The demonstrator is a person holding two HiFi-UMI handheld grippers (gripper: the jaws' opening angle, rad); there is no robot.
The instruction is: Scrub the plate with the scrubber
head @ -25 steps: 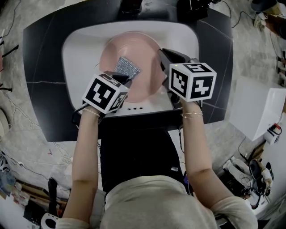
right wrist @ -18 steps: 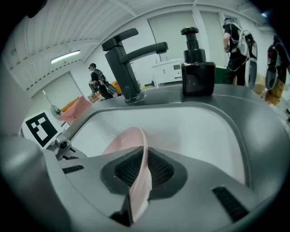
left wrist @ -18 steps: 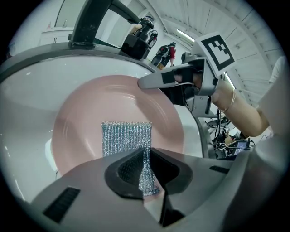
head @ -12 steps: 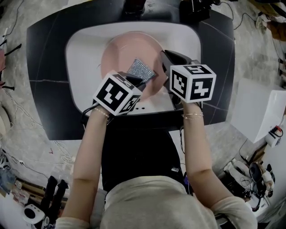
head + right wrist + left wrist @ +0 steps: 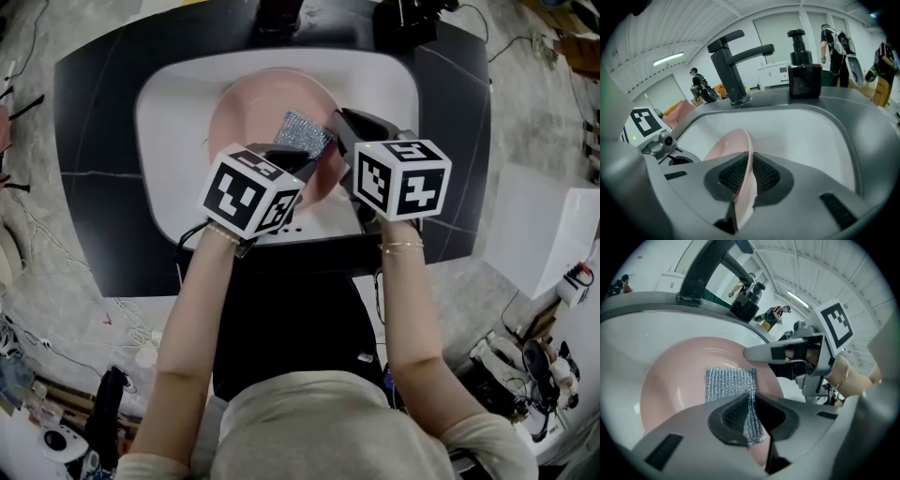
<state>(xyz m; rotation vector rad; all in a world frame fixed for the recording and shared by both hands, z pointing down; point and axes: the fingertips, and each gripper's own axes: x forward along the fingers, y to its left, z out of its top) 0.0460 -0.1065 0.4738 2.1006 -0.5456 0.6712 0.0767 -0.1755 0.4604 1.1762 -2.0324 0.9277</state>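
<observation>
You look mid-scrub: your left hand-held gripper pinches the scrubber against the plate's right side, the plate tilted in the sink, its rim clamped in your right hand-held gripper, much of its face likely left

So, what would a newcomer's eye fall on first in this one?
The pink plate, tilted up in the white sink, its rim clamped edge-on in the right tongs. Next, the glittery silver scrubber, pinched in the left tongs and lying on the plate's face.
</observation>
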